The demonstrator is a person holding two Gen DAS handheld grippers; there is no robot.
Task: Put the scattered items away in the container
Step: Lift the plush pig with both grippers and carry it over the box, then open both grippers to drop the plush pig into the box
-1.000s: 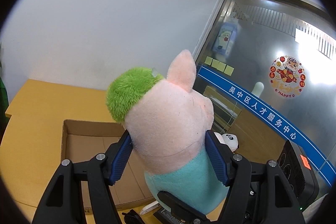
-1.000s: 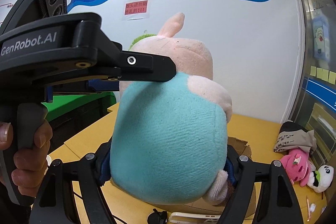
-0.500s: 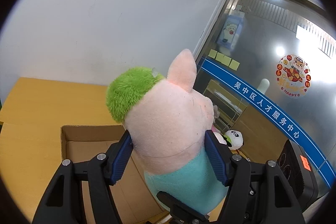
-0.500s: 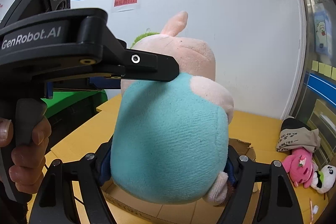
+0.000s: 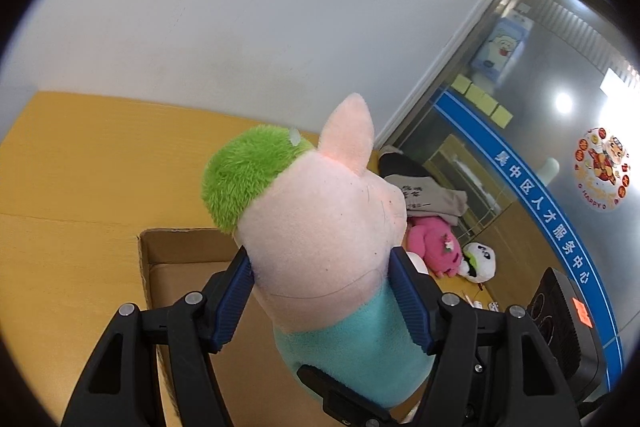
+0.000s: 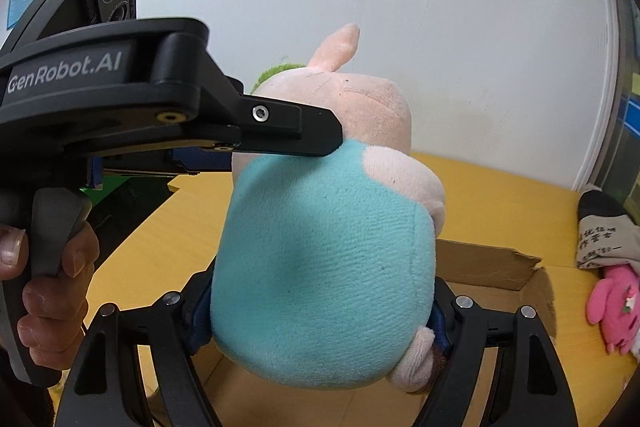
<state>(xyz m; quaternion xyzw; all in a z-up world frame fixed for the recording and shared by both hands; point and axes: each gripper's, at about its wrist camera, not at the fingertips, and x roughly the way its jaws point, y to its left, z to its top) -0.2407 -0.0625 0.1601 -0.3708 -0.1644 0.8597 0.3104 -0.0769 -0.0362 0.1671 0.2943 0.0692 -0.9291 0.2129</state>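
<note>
A pink pig plush (image 5: 320,219) with a teal body and a green plush patch is held by both grippers over an open cardboard box (image 5: 160,251). My left gripper (image 5: 320,291) is shut on its neck. My right gripper (image 6: 320,319) is shut on its teal body (image 6: 320,267). The box (image 6: 488,267) also shows below the plush in the right wrist view. The left gripper's body fills the left of the right wrist view.
A pink plush (image 5: 434,247), a panda plush (image 5: 480,261) and a grey folded cloth (image 5: 424,191) lie on the yellow table (image 5: 80,163) right of the box. A black device (image 5: 560,311) stands at the right. A white wall and a glass door stand behind.
Both grippers have carried the plush forward and tilted down over the box. More of the table and the toys at the right have come into view.
</note>
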